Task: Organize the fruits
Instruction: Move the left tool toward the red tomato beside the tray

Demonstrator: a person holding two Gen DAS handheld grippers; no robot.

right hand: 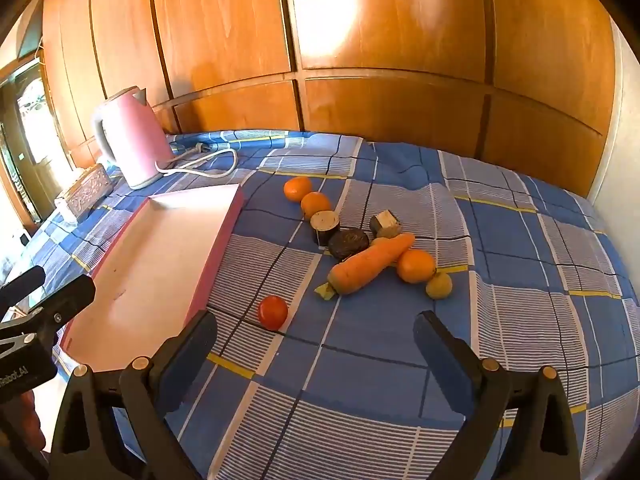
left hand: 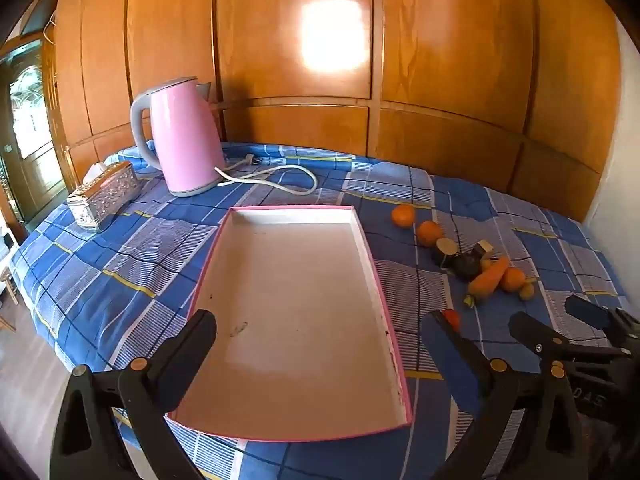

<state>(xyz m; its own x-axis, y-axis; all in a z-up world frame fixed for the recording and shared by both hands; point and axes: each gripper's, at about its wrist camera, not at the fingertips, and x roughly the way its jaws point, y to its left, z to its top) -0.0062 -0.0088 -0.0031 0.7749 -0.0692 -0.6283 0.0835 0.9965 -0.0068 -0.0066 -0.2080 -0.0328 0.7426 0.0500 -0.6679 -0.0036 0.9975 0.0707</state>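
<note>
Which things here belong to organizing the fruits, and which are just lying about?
For the job: pink tray; three oranges; red tomato; carrot; small yellow fruit; both open tongs.

Lying about: pink kettle; white cord; silver tissue box.

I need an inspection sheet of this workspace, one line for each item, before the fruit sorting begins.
Surface: blue checked tablecloth, wrinkled.
Job's things: empty pink-rimmed white tray; three oranges, first; orange carrot; small red tomato; small yellow-green fruit; dark cut pieces, kind unclear.
Clutter: pink electric kettle; silver embossed tissue box.
Grippers: left claw open above tray; right claw open near tomato.
Cables: white kettle cord, loose on cloth.
Surroundings: wooden panel wall.
</note>
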